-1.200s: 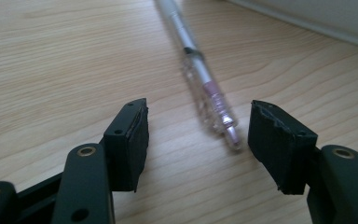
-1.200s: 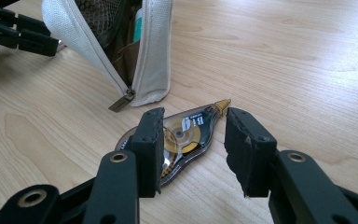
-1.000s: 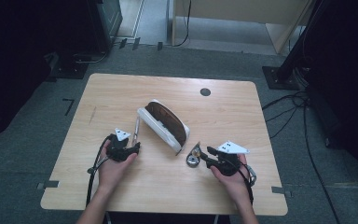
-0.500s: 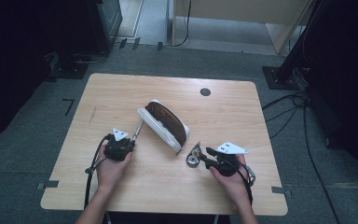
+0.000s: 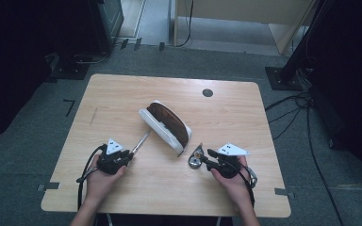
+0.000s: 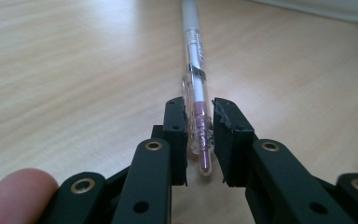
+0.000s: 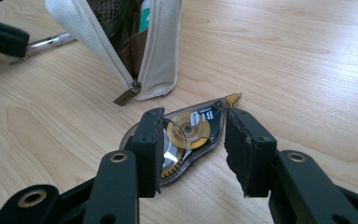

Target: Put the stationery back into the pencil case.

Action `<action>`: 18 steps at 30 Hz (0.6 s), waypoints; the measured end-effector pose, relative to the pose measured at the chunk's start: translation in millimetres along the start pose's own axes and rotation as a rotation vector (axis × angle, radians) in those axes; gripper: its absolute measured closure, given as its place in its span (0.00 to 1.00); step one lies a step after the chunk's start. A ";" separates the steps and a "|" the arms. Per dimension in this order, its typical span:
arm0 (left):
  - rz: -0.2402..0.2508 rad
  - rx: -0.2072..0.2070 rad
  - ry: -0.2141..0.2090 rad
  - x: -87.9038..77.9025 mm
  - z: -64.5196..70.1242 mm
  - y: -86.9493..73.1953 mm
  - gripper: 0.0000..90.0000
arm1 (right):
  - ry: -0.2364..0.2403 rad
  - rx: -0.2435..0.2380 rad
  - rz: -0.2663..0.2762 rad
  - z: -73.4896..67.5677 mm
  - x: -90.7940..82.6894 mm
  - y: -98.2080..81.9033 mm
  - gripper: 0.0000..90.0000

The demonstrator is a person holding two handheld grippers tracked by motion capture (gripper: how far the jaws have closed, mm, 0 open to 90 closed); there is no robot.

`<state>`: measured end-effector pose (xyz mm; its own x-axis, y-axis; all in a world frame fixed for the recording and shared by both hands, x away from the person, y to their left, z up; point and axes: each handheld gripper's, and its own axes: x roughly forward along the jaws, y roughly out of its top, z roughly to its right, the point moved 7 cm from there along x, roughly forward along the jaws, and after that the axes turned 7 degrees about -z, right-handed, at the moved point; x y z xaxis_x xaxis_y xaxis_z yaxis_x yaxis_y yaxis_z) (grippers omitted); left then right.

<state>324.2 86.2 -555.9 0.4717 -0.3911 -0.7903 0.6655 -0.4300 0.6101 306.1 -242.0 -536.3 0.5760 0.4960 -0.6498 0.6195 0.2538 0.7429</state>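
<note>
We have the left tool [image 6: 199,135] clamped on the clicker end of a light, stiff, slippery pen [image 6: 195,74] lying on the table [image 5: 122,99], while the right tool [image 7: 193,149] grips the flat correction-tape dispenser [image 7: 186,135] beside the pouch [image 5: 165,125].

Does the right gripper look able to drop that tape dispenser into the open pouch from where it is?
Probably yes. The right gripper holds the tape dispenser just beside the pouch, whose zip gapes open toward it. Nothing lies between them; the left gripper, shut on a pen, sits on the pouch's other side.
</note>
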 end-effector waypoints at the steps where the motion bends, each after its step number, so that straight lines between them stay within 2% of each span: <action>1: -0.007 0.011 -0.013 -1.3 1.5 -2.5 0.85 | 0.002 0.002 -0.002 -0.4 0.1 -0.1 0.64; 3: -0.013 0.035 -0.029 -3.1 2.9 -6.6 0.85 | 0.002 0.000 -0.003 -0.8 0.4 -0.3 0.64; 6: -0.004 0.034 -0.037 -2.0 3.6 -7.7 0.83 | 0.003 -0.002 -0.004 -1.4 0.8 -0.3 0.64; 9: -0.009 0.032 -0.041 1.3 5.1 -5.2 0.74 | 0.005 -0.004 -0.003 -1.9 1.0 -0.2 0.64; 12: -0.014 0.034 -0.043 5.0 9.1 -0.6 0.70 | 0.003 -0.004 -0.002 -1.0 0.9 -0.4 0.64; 15: -0.016 0.043 -0.028 7.5 13.6 2.1 0.72 | 0.003 0.000 -0.005 -0.3 1.6 -1.4 0.64; 18: -0.017 0.056 -0.016 7.8 15.4 2.0 0.83 | 0.006 0.001 -0.005 -0.8 1.8 -1.5 0.64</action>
<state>320.2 69.8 -559.9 0.4508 -0.3960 -0.8000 0.6401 -0.4812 0.5989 305.8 -240.8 -538.4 0.5700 0.4994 -0.6525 0.6226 0.2557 0.7396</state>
